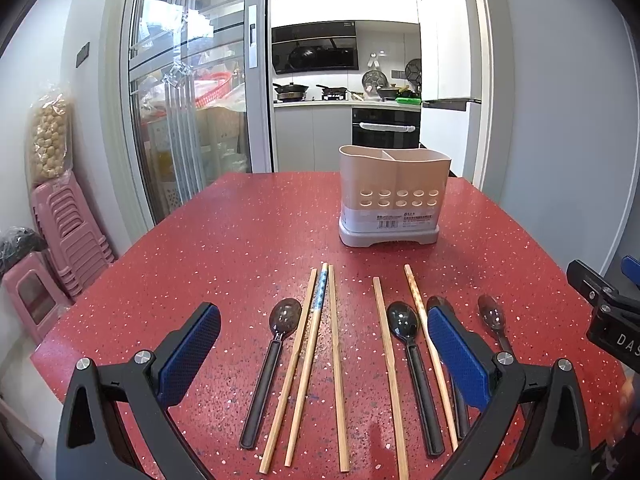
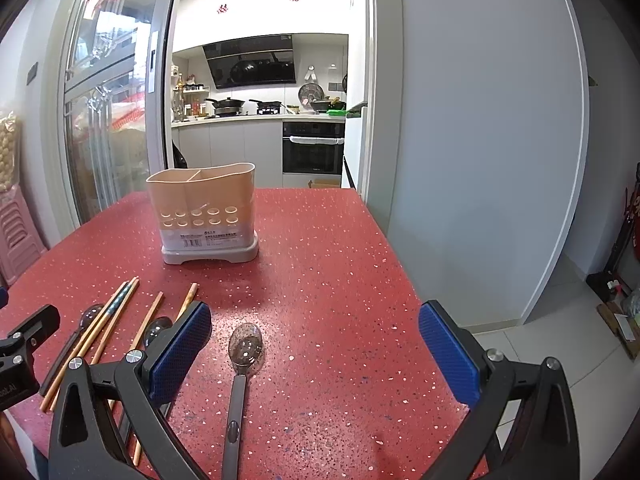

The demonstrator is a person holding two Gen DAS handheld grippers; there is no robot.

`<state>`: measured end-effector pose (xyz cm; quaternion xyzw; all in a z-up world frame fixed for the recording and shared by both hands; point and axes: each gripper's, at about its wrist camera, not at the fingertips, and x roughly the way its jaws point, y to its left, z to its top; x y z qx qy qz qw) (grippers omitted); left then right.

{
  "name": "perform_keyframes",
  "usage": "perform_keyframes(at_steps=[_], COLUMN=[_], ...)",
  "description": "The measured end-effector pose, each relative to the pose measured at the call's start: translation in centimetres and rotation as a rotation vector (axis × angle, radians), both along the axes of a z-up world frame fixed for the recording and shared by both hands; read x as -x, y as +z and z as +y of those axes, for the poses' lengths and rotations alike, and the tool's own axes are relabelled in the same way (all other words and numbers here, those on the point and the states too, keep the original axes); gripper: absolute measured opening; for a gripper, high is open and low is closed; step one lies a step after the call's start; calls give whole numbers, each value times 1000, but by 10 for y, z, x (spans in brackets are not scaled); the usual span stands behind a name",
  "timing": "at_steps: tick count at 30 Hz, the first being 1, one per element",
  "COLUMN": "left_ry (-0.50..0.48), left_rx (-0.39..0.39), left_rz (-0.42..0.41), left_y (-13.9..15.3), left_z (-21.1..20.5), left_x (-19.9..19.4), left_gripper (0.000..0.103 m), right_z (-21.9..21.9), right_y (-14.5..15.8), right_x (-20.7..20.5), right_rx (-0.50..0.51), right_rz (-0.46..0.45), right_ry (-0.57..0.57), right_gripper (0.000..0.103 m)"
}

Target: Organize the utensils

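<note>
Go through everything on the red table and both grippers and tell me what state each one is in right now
Left gripper: open, holding nothing.
Right gripper: open, holding nothing.
Beige two-compartment plastic utensil holder: upright, nothing showing above its rim.
Five wooden chopsticks: lying flat on the table, loose.
Four dark plastic spoons: lying flat, bowls up, pointing toward the holder.
Speckled red table: bearing all the utensils.

Pink plastic stools (image 1: 68,232) stack up by the wall, a bag of pale nuts (image 1: 48,140) resting on top, and a black oven (image 2: 313,148) sits in the kitchen behind.
</note>
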<state>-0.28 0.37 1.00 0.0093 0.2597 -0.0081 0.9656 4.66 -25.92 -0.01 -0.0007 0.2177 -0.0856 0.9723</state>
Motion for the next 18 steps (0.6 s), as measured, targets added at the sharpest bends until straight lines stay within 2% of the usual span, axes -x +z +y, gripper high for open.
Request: perform_keyframes(at_steps=[18], left_ry=[1], left_rx=[12], left_rz=[-4], left_y=[0], left_z=[-2], left_x=[-2], left_gripper=[103], right_z=[3], right_y=[0], right_x=[3], right_rx=[7], right_rz=[-8], right_ry=[8], right_gripper=[103])
